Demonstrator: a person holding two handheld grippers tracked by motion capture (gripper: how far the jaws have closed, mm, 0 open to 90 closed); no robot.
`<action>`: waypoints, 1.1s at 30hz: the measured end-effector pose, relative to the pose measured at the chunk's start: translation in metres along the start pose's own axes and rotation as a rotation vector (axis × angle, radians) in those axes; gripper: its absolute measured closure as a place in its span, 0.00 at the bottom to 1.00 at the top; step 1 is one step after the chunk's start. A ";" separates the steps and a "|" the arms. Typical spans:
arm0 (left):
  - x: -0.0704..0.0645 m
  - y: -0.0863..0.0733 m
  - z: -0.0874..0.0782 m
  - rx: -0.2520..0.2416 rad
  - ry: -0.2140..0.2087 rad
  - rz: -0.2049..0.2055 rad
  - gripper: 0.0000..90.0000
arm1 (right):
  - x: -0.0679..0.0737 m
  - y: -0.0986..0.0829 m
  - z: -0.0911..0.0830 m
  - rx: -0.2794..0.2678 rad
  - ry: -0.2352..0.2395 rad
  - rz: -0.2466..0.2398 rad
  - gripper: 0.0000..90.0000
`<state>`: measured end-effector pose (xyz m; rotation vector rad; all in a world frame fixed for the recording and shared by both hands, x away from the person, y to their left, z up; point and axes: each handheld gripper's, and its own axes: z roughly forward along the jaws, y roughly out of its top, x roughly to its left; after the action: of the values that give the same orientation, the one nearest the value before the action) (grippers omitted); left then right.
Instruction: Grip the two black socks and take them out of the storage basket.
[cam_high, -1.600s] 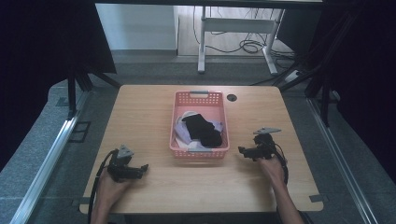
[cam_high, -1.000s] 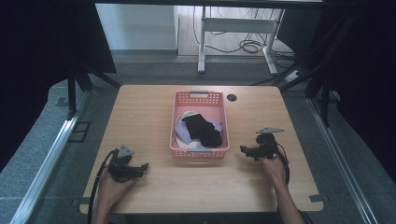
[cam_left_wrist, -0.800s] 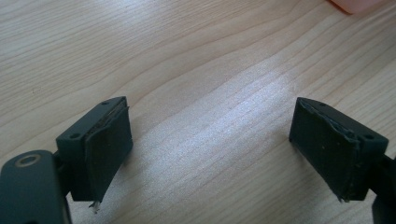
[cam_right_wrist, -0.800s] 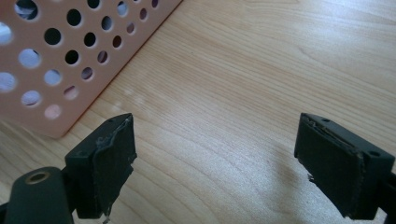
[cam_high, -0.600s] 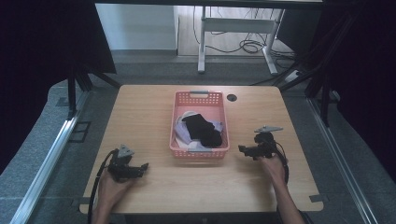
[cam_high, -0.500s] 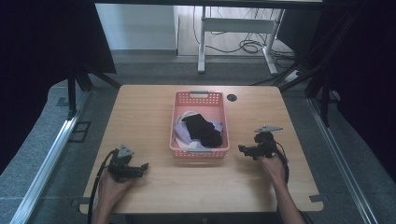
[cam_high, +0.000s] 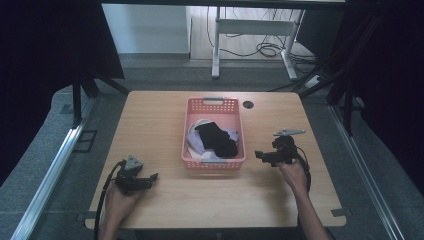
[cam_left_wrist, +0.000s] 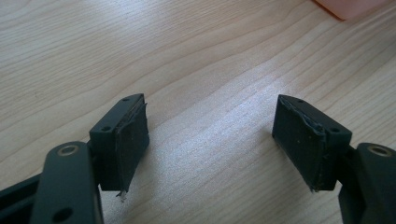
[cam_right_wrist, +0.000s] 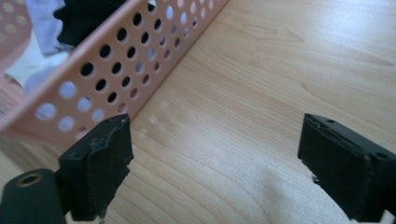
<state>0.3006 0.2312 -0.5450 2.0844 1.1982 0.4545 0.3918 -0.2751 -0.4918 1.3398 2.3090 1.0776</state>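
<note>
A pink perforated basket (cam_high: 214, 104) stands in the middle of the wooden table (cam_high: 150, 115). Inside lie a black garment (cam_high: 217, 139) and pale lilac and white cloth (cam_high: 194, 141). My left gripper (cam_high: 152, 177) rests near the front left of the table, held by a hand, pointing right; its jaws stand open over bare wood (cam_left_wrist: 210, 135). To the right of the basket, my right gripper (cam_high: 258, 154) points at the basket's side wall (cam_right_wrist: 116, 70), open with nothing between the fingers (cam_right_wrist: 100, 165).
A round cable hole (cam_high: 248, 104) sits in the table behind the basket. A white desk frame (cam_high: 250, 30) and cables lie on the floor beyond the table. Dark curtains hang at both sides.
The right gripper shifted very slightly beside the basket. The left gripper has stayed where it was.
</note>
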 end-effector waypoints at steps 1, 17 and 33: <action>0.000 0.000 0.000 0.000 0.000 0.000 0.29 | 0.001 0.002 -0.001 0.001 0.001 0.002 0.10; 0.000 0.001 0.002 0.023 0.005 -0.005 0.15 | 0.013 0.037 -0.006 -0.017 0.041 -0.029 0.09; 0.000 0.001 0.002 0.024 0.005 -0.005 0.15 | 0.040 0.086 0.001 -0.024 0.092 -0.056 0.13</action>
<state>0.3024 0.2300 -0.5458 2.1010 1.2174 0.4459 0.4251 -0.2154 -0.4262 1.2337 2.3755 1.1682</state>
